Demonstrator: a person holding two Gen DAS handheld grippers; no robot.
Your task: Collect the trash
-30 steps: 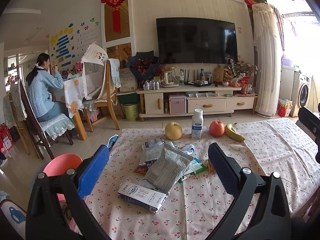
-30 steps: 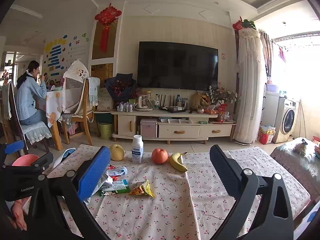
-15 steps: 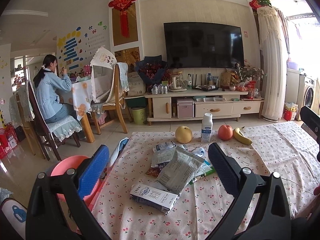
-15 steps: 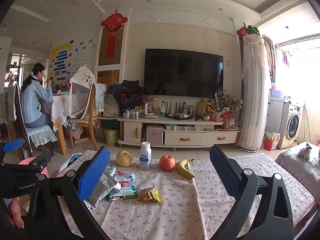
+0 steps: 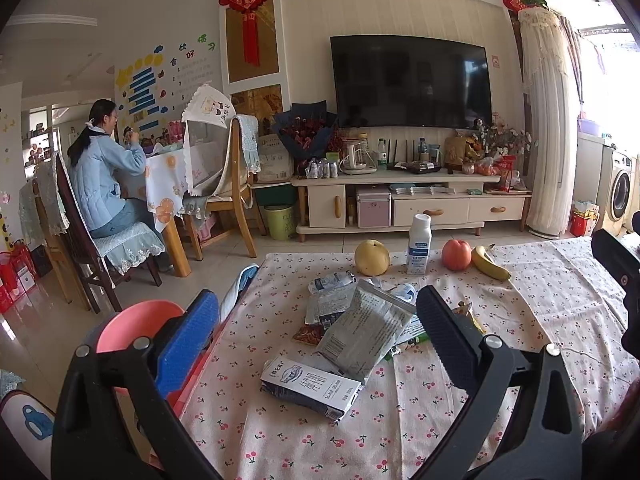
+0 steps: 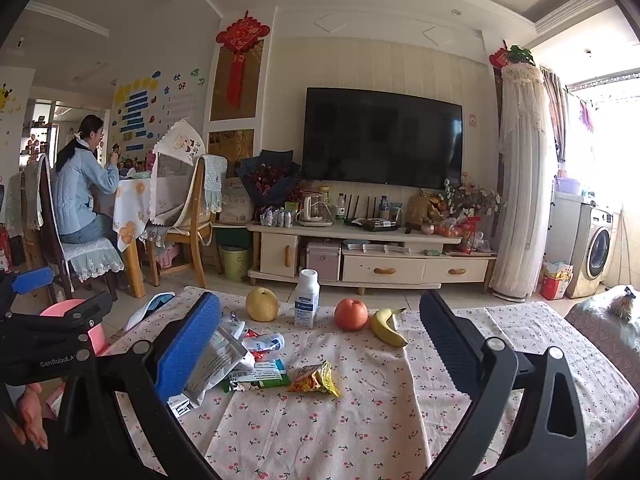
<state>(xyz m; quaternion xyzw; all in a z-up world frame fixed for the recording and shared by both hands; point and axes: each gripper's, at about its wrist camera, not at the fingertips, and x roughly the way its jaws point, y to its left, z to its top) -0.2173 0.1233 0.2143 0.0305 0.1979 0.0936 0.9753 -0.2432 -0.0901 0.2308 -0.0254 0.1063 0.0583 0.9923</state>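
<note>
1. Blue-padded left tongs (image 5: 318, 320) stand spread wide and empty, hovering above the near edge of the counter (image 5: 540, 292); right tongs (image 6: 320, 328) likewise spread, holding nothing.
2. Trash lies in a loose heap at the counter's left-centre: a flattened milk carton (image 5: 310, 386) nearest, a grey foil pouch (image 5: 366, 330) overlapping its far end, a green wrapper (image 6: 258, 376) and a yellow snack packet (image 6: 314, 378) beside it.
3. Recommended: take the carton first, since it is closest to the left tongs; close across its narrow width, not its length.
4. Pink bin (image 5: 136, 326) sits just off the counter's left edge, presumably the receptacle.
5. Pear (image 5: 372, 258), white bottle (image 5: 419, 244), apple (image 5: 456, 254) and banana (image 5: 490, 262) stand behind the heap; judged not trash, leave them.
</note>
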